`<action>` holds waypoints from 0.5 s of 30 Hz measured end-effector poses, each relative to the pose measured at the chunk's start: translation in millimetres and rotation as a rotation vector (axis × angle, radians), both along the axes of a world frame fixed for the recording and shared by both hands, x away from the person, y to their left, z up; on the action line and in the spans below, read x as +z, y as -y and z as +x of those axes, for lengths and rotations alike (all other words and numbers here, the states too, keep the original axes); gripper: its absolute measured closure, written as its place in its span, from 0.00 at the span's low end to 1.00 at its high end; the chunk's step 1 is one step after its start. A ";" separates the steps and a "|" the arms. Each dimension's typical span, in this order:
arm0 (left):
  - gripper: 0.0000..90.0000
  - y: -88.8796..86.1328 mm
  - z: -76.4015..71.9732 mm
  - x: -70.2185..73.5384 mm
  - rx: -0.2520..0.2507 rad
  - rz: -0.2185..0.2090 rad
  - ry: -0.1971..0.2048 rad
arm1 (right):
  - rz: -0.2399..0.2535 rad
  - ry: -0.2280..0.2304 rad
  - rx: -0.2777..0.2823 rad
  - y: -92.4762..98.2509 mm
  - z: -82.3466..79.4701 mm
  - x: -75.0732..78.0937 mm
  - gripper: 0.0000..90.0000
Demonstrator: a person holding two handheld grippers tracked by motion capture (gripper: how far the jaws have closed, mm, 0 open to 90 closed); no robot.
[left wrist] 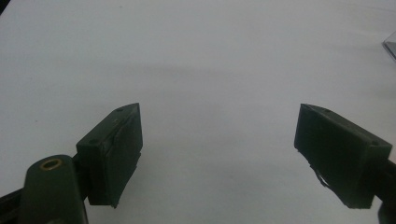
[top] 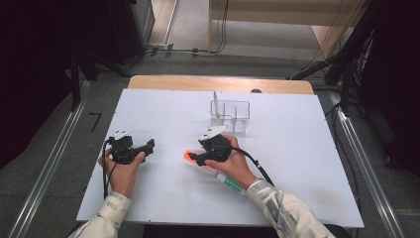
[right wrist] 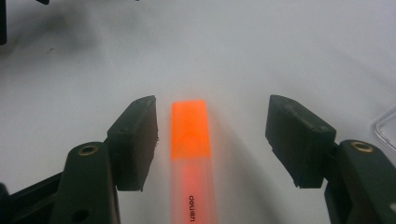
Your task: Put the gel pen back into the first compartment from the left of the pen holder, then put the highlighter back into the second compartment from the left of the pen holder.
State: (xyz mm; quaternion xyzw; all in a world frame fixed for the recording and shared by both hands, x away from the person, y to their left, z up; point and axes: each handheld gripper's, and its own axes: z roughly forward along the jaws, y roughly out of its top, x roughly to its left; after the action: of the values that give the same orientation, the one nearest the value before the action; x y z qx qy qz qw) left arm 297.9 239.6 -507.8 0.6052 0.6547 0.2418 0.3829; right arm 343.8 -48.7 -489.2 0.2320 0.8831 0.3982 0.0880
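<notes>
Right claw (right wrist: 212, 140) released, straddling the orange marker (right wrist: 189, 135) flat on the worktop (top: 297, 148) – lined up to pinch; left claw (left wrist: 219, 149) released, idle at 9 o'clock.

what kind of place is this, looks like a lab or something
Probably a lab or recording workspace: a white table on a grey floor, cables trailing behind, dark equipment stands at the sides, and a person working with hand-held grippers.

Overhead light washes the white table (top: 297, 163) bright while the surroundings sink into near black. The orange highlighter (right wrist: 189, 135) glows, overexposed, edges bleeding softly. Both gripper views look hazy, grainy and dim toward the corners; faint soft shadows lie on the board.
</notes>
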 end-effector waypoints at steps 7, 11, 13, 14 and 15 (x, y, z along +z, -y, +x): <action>0.18 0.6 -0.1 0.2 0.001 0.001 0.002 | 0.000 0.004 0.002 0.6 -0.3 1.1 0.36; 0.18 0.7 -0.3 0.7 -0.004 0.001 0.005 | 0.001 0.005 0.002 0.8 -0.3 1.3 0.36; 0.18 1.0 -0.6 1.0 -0.004 0.001 0.006 | 0.002 0.004 0.001 0.7 -0.3 1.2 0.36; 0.18 0.9 -0.6 1.0 -0.004 0.002 0.005 | 0.002 0.004 0.000 0.6 -0.6 1.2 0.36; 0.18 0.8 -0.3 0.7 -0.003 0.002 0.004 | 0.002 0.005 0.003 0.3 -0.8 1.1 0.36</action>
State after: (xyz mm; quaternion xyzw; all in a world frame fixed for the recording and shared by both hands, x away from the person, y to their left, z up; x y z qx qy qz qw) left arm 297.6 238.8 -507.1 0.6059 0.6529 0.2431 0.3841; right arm 343.1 -49.0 -488.1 0.2296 0.8829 0.3999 0.0892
